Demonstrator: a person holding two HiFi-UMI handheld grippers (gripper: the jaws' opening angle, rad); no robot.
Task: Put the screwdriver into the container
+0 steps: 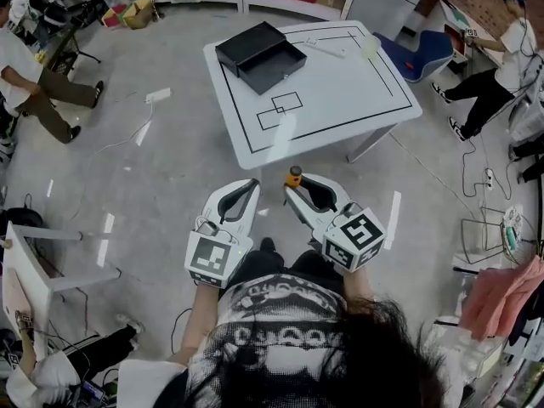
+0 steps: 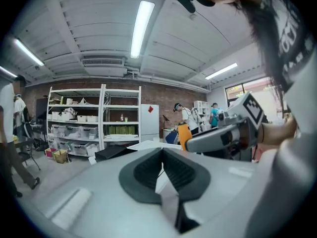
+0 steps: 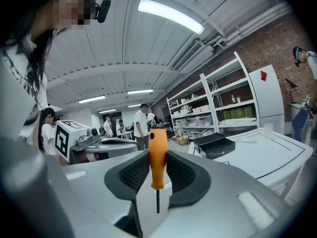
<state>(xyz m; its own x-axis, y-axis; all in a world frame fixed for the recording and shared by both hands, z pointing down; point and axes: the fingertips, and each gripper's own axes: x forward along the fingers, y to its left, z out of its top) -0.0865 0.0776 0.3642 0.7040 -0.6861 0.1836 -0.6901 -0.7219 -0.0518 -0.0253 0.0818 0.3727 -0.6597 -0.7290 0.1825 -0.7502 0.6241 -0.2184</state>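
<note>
So the right gripper has the screwdriver clamped between its pads. The jaws are partly open, just wide enough for the orange handle. It's standing upright, with the handle top poking out above the fingers and the thin metal shaft hanging down below them.

The left gripper is closed up with its pads meeting at the tips, and there's nothing in it. Both grippers are side by side in front of the person, near each other but not touching. They're out over the grey floor, short of the near edge of the white table, so the screwdriver is nowhere near the tabletop.

The black container sits at the table's far left corner. It's open on top and looks empty from the head view. The table has a black outline taped or drawn around it, plus a couple of small overlapping rectangles toward the near left part. There's also a small pale item by the far edge that I can't make out.

A few other people are around the room's edges, with white shelves along a brick wall.
</note>
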